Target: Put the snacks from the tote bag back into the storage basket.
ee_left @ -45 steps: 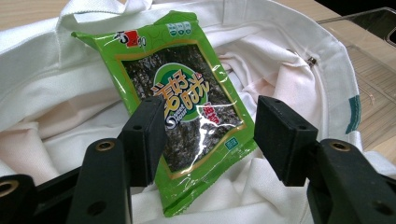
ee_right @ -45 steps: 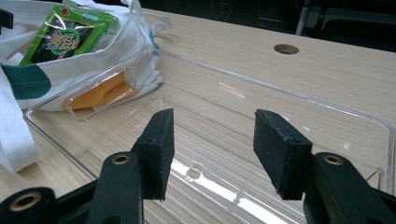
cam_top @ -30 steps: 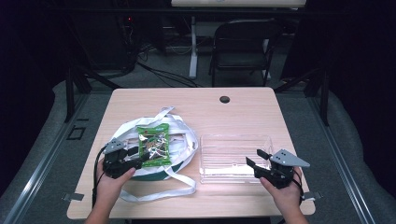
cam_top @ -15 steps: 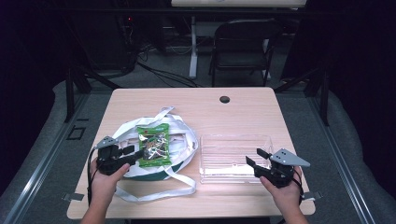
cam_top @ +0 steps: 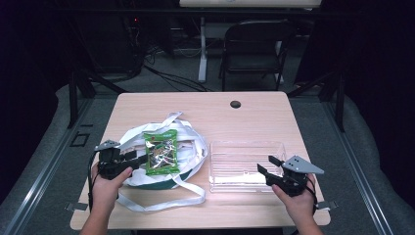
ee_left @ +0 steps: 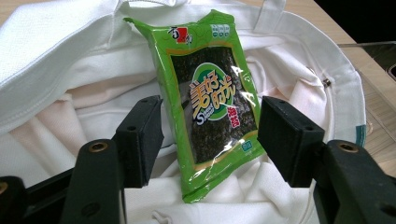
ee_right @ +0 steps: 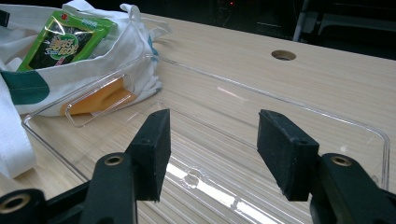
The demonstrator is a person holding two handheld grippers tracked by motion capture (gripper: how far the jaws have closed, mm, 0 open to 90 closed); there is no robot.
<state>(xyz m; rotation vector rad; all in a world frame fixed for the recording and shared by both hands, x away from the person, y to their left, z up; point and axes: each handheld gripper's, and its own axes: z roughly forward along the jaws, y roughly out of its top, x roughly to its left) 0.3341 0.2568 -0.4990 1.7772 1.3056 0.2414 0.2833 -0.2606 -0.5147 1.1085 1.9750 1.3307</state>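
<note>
A green seaweed snack packet [cam_top: 161, 152] [ee_left: 212, 93] [ee_right: 64, 39] lies on top of a white cloth tote bag [cam_top: 191, 142] [ee_left: 60, 60] on the table's left half. My left gripper [cam_top: 131, 158] [ee_left: 210, 133] is open at the bag's left side, its jaws standing either side of the packet's near end without touching it. A clear plastic tray [cam_top: 247, 147] [ee_right: 280, 107] sits to the right of the bag. My right gripper [cam_top: 266, 166] [ee_right: 212, 151] is open at the tray's near right corner, jaws over the tray's inside, holding nothing.
The bag's long white straps [cam_top: 161, 200] trail toward the table's front edge. A round cable hole [cam_top: 235, 104] [ee_right: 283, 55] sits near the far edge of the wooden table [cam_top: 254, 117]. A black chair [cam_top: 252, 54] stands behind the table.
My left gripper has drawn back leftward off the bag, away from the packet. The right gripper has stayed put.
</note>
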